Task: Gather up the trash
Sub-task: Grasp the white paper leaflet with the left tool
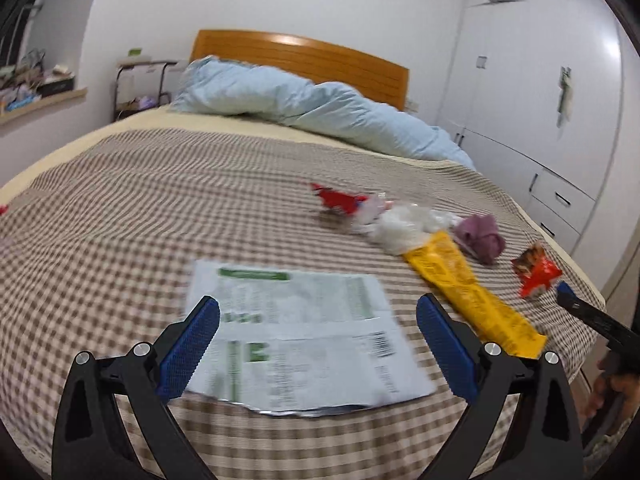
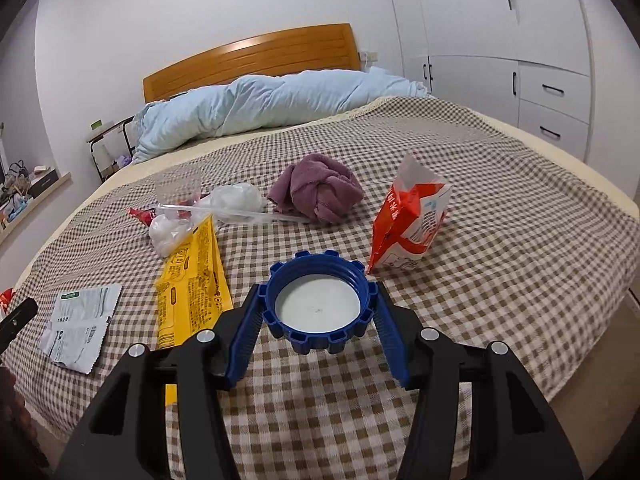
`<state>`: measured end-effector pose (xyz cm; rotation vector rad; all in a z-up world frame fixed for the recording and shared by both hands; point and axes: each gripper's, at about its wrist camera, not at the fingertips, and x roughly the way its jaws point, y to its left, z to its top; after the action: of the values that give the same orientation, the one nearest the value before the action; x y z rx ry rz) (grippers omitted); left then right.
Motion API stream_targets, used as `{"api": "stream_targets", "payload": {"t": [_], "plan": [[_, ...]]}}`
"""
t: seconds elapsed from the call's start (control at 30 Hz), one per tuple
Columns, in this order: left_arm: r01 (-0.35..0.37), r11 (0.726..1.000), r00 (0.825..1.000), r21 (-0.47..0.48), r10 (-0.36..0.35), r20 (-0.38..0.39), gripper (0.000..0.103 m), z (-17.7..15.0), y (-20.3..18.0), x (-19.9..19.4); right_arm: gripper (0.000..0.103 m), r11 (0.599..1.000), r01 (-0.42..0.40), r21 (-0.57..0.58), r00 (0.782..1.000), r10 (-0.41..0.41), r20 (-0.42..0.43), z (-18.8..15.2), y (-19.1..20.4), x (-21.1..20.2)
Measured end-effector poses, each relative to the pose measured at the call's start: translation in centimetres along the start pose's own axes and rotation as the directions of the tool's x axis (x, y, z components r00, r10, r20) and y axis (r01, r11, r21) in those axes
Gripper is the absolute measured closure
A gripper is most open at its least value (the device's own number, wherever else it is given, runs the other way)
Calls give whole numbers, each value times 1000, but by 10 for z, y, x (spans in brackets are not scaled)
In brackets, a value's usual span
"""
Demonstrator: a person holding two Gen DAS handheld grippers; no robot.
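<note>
Trash lies scattered over the near half of the checked bedspread [image 2: 500, 240], and one piece is already secured: a blue screw cap [image 2: 320, 300], open side up with its white liner showing, is clamped by its ribbed rim between the blue pads of the right hand-held gripper [image 2: 320, 312], whose jaws stand about half open around it. Just left of the cap lies a long yellow wrapper [image 2: 192, 280]; further left, a flat white-and-green sachet [image 2: 80, 320]. To the right stands a torn red-and-white packet [image 2: 408, 224], tilted. Beyond these, toward the far side, are a crumpled white plastic bag [image 2: 236, 198], a clear straw sleeve [image 2: 240, 213], a small red wrapper [image 2: 140, 213] and a bunched purple cloth [image 2: 316, 188]; whether the cloth counts as trash cannot be determined. The left hand-held gripper [image 1: 318, 328] is fully open and empty, positioned above the sachet [image 1: 304, 332], which appears blurred in the left wrist view. Risks from this state: the cap is held only at two points on a rounded, notched rim, so a tilt or jolt could rotate it out of the pads. The sachet lies flat on soft fabric; closing on it may pinch the bedspread instead, or slide the sachet away. The light plastic bag and straw sleeve could be displaced by any sweeping contact. No collection bin is visible in either view.
</note>
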<state>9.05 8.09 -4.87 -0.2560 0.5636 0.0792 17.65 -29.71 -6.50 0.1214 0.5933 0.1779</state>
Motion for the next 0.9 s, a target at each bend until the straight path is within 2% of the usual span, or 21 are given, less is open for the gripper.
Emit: {"api": "stream_targets", "payload": {"t": [0.13,0.37,0.47,0.5,0.57,0.63,0.7,0.8,0.87,0.9], "plan": [[4,999,1000,-43,-5,-17,8,2,26,2,50,1000,3,-6,1000,-2,19,0,1,-11],[70,980,995,-187,-82,-60,9,0,64,20,50,1000,8,-21,1000,-7,24,-1,4,-17],[160,937,974,-309,-201,-103,20,-7,80,38,50,1000,1,-25,1000,-1,22,-1,5,-17],[159,931,974,-330,-203,-104,26,-11,84,42,50,1000,2,-26,1000,-1,21,-2,6,-16],[156,936,975,-317,-198,-104,30,-11,81,41,50,1000,-5,-23,1000,6,20,-2,5,-16],[205,922,961,-327,-253,-111,36,-9,75,42,50,1000,-8,-23,1000,8,18,-1,6,-16],[236,907,948,-348,-294,-123,50,-10,68,45,50,1000,-13,-24,1000,13,17,-2,7,-16],[225,899,947,-375,-293,-133,69,-17,64,51,50,999,-19,-30,1000,19,18,-3,9,-16],[218,897,948,-384,-288,-134,74,-21,64,54,50,999,-20,-35,1000,20,17,-3,11,-16],[230,891,943,-391,-303,-136,75,-22,64,55,50,999,-21,-36,1000,22,17,-4,11,-16]]}}
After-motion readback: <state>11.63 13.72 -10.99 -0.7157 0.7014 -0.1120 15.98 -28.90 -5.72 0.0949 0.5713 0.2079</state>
